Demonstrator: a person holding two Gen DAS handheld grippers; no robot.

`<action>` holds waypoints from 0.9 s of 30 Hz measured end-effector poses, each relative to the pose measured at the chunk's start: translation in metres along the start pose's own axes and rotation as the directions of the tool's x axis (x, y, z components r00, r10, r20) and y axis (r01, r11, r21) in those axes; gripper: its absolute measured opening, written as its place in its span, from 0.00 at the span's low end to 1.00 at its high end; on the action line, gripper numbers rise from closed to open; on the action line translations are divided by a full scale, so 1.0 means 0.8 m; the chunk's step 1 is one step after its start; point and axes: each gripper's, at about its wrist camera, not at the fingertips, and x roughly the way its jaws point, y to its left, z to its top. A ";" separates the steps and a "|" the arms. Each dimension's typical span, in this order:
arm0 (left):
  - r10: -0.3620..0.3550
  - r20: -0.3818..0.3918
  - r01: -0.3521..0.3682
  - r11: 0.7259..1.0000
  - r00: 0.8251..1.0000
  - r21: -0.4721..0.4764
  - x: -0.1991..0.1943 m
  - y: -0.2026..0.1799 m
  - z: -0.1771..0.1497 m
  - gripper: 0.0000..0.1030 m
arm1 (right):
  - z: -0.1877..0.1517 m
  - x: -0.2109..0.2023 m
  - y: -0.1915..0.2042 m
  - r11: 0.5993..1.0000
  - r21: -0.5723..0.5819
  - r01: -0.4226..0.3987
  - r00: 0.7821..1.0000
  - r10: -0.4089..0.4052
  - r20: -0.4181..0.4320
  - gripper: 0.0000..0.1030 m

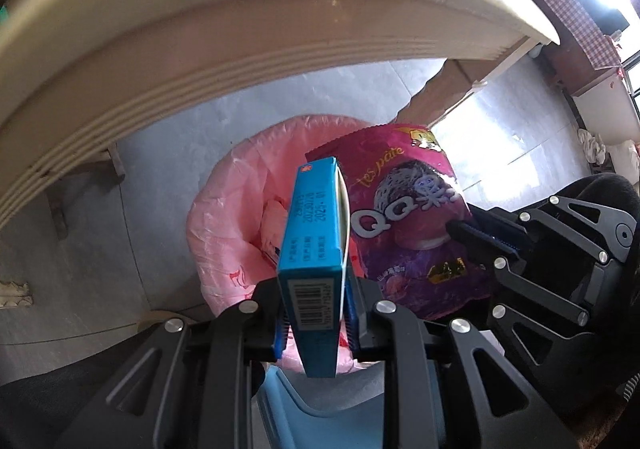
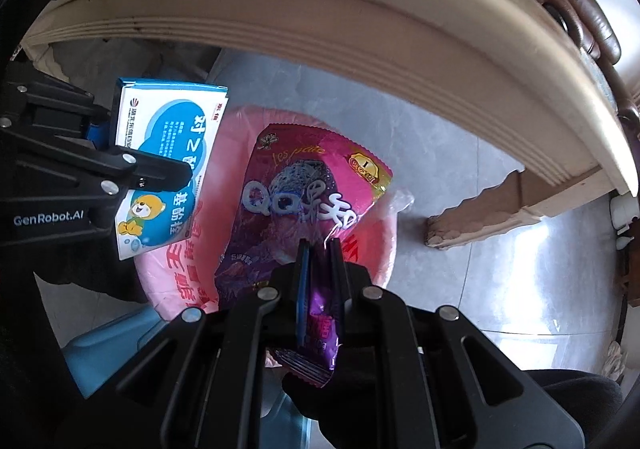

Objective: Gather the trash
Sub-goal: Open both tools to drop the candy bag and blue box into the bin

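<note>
My left gripper (image 1: 316,313) is shut on a blue medicine box (image 1: 316,233), held edge-up above a bin lined with a pink bag (image 1: 228,209). The box's white and blue face (image 2: 168,153) also shows in the right wrist view, with the left gripper (image 2: 182,173) on it. My right gripper (image 2: 320,269) is shut on a purple QQ snack bag (image 2: 304,193), held over the pink-lined bin (image 2: 176,285). The snack bag (image 1: 408,217) and right gripper (image 1: 464,229) show at the right of the left wrist view.
A cream table edge (image 1: 240,21) arches overhead in both views (image 2: 360,21). A table leg (image 2: 480,217) stands right of the bin on the grey tile floor (image 1: 72,257). A light blue object (image 1: 320,409) sits just below the grippers.
</note>
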 end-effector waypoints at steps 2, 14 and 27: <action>0.000 -0.013 0.000 1.000 1.000 -0.001 0.006 0.003 0.002 0.21 | 0.002 0.006 -0.002 1.000 0.001 -0.008 1.000 0.008 -0.015 0.11; -0.014 -0.063 0.015 1.000 0.998 0.013 0.030 -0.002 0.009 0.25 | 0.008 0.028 -0.006 0.999 0.013 -0.040 0.997 0.040 -0.059 0.16; -0.005 -0.050 0.004 0.999 0.999 -0.033 0.028 0.012 0.012 0.37 | 0.012 0.032 -0.016 0.996 0.058 -0.064 0.996 0.067 -0.053 0.48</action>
